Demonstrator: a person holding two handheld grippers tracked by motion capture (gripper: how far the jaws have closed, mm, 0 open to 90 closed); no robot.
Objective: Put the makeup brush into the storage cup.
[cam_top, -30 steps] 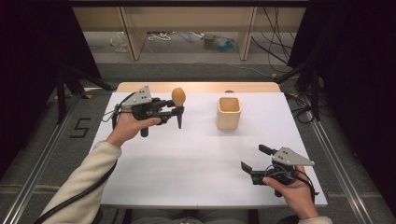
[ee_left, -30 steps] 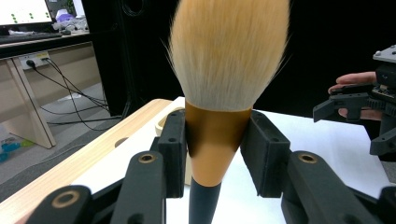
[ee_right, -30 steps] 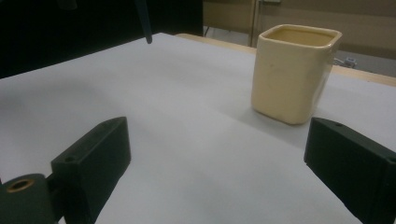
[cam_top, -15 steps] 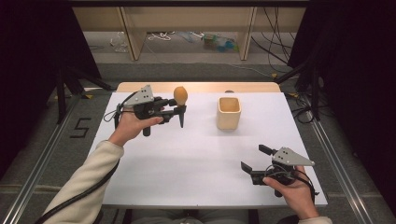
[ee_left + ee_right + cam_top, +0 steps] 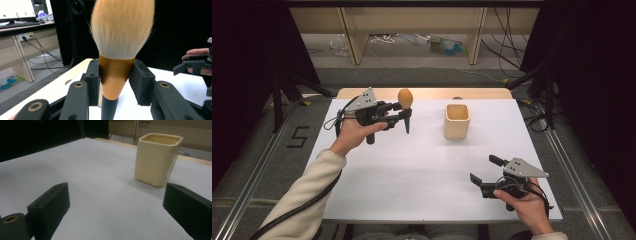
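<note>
A makeup brush (image 5: 405,98) with a fluffy orange head, copper ferrule and black handle stands upright, head up, above the far left of the white table (image 5: 412,170). My left gripper (image 5: 405,114) is shut on its ferrule; in the left gripper view both pads press the ferrule of the brush (image 5: 116,72) inside the left gripper (image 5: 116,83). A cream square cup (image 5: 457,120) stands upright at the far middle. My right gripper (image 5: 484,168) rests open near the front right, aimed at the cup (image 5: 157,157). Nothing lies between the right gripper (image 5: 116,195) and its pads.
The table has a wooden strip (image 5: 427,93) along its far edge. Beyond it are wooden shelf legs (image 5: 354,40) and cables on the floor. Black curtains flank both sides. The other hand's gripper (image 5: 195,66) shows far right in the left gripper view.
</note>
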